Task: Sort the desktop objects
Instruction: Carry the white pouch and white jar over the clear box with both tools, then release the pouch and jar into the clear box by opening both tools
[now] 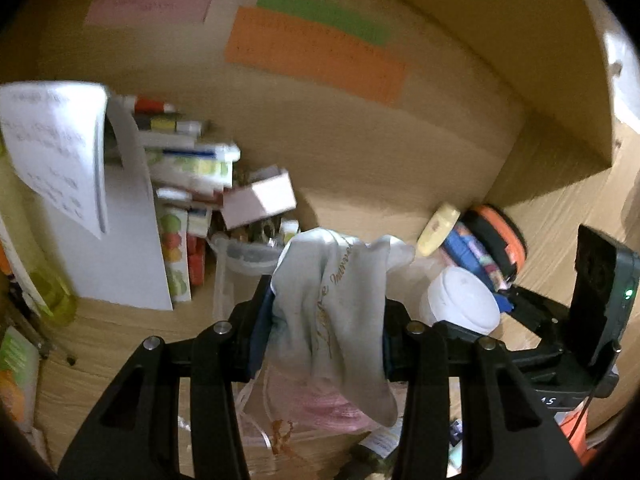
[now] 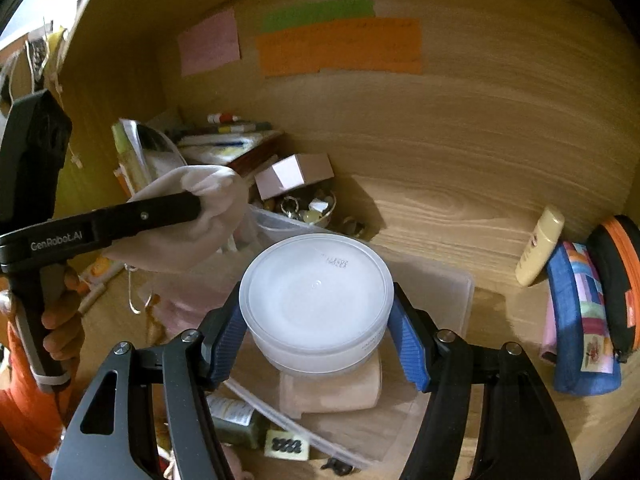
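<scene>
Your left gripper (image 1: 326, 320) was clamped on a crumpled pale grey cloth pouch with gold lettering (image 1: 332, 300), which draped down between the black fingers above the wooden desk (image 1: 360, 168). Your right gripper (image 2: 318, 344) gripped a round translucent white plastic tub with a lid (image 2: 316, 296) between its blue pads (image 2: 408, 344), held over a clear flat plastic bag (image 2: 448, 292). A cream tube (image 2: 540, 246), a blue patchwork pencil case (image 2: 580, 320) and an orange-rimmed black pouch (image 2: 618, 276) leaned at the right wall.
</scene>
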A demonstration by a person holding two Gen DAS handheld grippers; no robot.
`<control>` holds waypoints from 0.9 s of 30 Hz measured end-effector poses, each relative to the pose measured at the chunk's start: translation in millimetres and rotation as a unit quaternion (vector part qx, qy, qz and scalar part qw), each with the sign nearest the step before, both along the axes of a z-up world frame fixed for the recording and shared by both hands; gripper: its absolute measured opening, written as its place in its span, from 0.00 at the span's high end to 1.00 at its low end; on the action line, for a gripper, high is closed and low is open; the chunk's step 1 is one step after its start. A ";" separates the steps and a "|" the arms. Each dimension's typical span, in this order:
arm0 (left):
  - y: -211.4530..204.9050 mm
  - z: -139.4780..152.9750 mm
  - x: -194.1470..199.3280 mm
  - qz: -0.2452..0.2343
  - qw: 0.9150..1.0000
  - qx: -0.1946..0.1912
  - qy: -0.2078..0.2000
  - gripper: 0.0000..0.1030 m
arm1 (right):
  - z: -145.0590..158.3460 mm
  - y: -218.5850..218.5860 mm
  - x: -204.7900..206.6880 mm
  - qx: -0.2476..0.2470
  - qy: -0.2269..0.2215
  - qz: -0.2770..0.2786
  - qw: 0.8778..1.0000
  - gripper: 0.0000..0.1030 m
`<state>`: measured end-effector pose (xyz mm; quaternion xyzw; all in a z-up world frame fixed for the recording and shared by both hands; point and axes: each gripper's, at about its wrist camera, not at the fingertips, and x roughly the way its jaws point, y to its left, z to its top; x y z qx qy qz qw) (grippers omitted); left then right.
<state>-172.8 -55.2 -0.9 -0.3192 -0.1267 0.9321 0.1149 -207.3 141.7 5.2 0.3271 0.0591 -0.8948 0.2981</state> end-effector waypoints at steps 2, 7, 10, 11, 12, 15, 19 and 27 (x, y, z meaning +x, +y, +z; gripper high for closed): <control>2.6 -9.0 -5.1 -0.003 1.000 -0.008 -0.015 0.58 | -7.4 -1.2 -4.8 0.001 -0.008 -0.001 1.000 0.39; 7.7 -16.9 -7.7 -0.008 1.000 -0.020 -0.022 0.58 | -20.6 1.4 -15.5 0.005 -0.030 -0.011 0.999 0.39; 8.8 -17.9 -5.0 -0.008 0.999 -0.026 -0.019 0.57 | -25.5 1.2 -18.0 0.008 -0.033 -0.014 0.999 0.39; 8.7 -18.5 -4.5 -0.007 0.999 -0.028 -0.019 0.57 | -27.0 0.8 -18.7 0.009 -0.035 -0.014 0.999 0.39; 8.4 -18.7 -4.0 -0.007 0.999 -0.030 -0.020 0.57 | -28.7 -0.2 -19.2 0.011 -0.037 -0.014 0.999 0.39; 11.6 -21.4 -6.6 -0.009 0.999 -0.035 -0.025 0.56 | -31.7 -2.9 -17.5 0.016 -0.036 -0.012 0.999 0.39; 15.7 -25.4 -9.7 -0.007 0.998 -0.047 -0.032 0.53 | -35.0 -3.7 -17.2 0.016 -0.037 -0.015 0.999 0.38; 14.8 -31.8 -14.3 -0.007 0.998 -0.042 -0.046 0.44 | -41.1 -3.7 -18.9 0.008 -0.044 -0.020 0.999 0.37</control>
